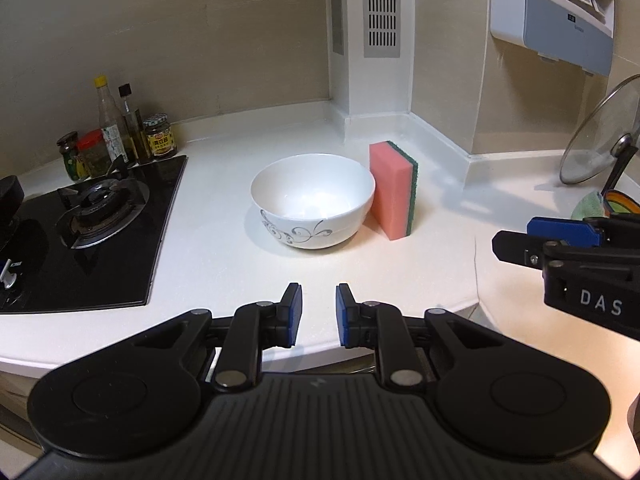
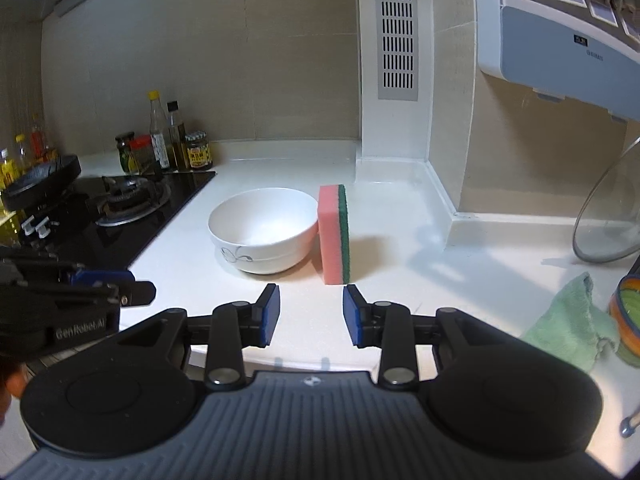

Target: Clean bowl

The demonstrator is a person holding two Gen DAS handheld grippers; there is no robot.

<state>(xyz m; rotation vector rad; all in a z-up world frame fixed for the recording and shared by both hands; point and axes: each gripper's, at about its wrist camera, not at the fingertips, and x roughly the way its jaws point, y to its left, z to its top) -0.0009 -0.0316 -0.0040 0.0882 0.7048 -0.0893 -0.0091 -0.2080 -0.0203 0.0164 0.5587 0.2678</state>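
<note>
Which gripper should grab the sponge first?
Right, probably. The sponge stands almost straight ahead of the open right gripper; the left gripper faces the bowl instead.

Sitting upright on the white table (image 1: 224, 264), just ahead of the left gripper (image 1: 319, 312): a white bowl (image 1: 313, 200) with a grey scroll pattern. Standing on edge, touching the bowl's right side: a pink and green sponge (image 1: 394, 194). Lying left of the bowl: a black gas hob (image 1: 92, 236), jars and bottles (image 1: 116, 140) behind it. Hovering right of the bowl: the right gripper (image 1: 560, 248). Left fingers (image 1: 294, 316) standing apart, gripping nothing.
</note>
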